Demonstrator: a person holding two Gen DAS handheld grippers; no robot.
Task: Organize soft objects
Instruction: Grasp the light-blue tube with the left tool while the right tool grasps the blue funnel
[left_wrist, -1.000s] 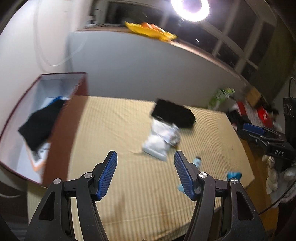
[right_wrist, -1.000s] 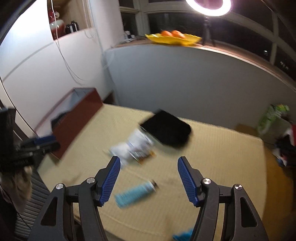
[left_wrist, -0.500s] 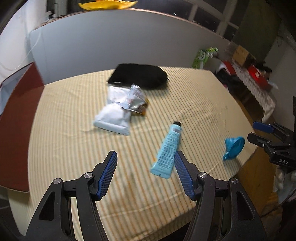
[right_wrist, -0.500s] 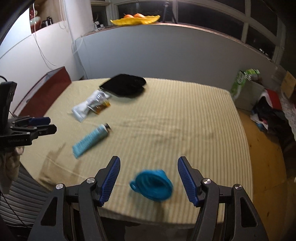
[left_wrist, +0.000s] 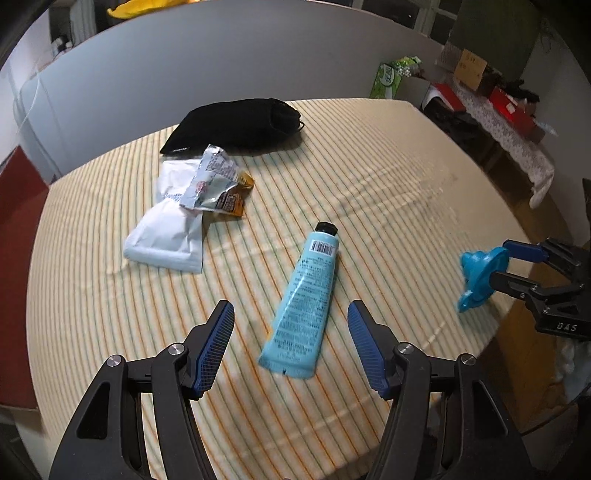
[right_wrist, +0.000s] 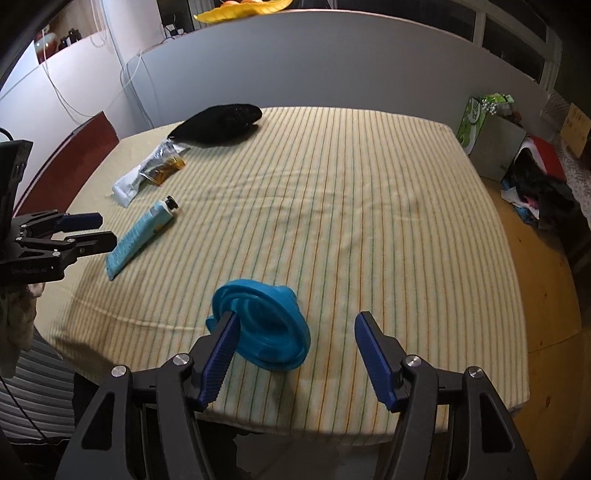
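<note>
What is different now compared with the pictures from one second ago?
Both tools have swung down toward the table. The left tool, open, now frames the light blue tube. The right tool, open, has closed in on the blue funnel, now between its fingers, not gripped. The black pouch, white packet and crumpled wrapper lie as before.

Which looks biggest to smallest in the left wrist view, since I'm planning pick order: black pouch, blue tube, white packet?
1. black pouch, though farthest away
2. white packet and blue tube: look alike; the tube's nearness makes ranking unsure
</note>
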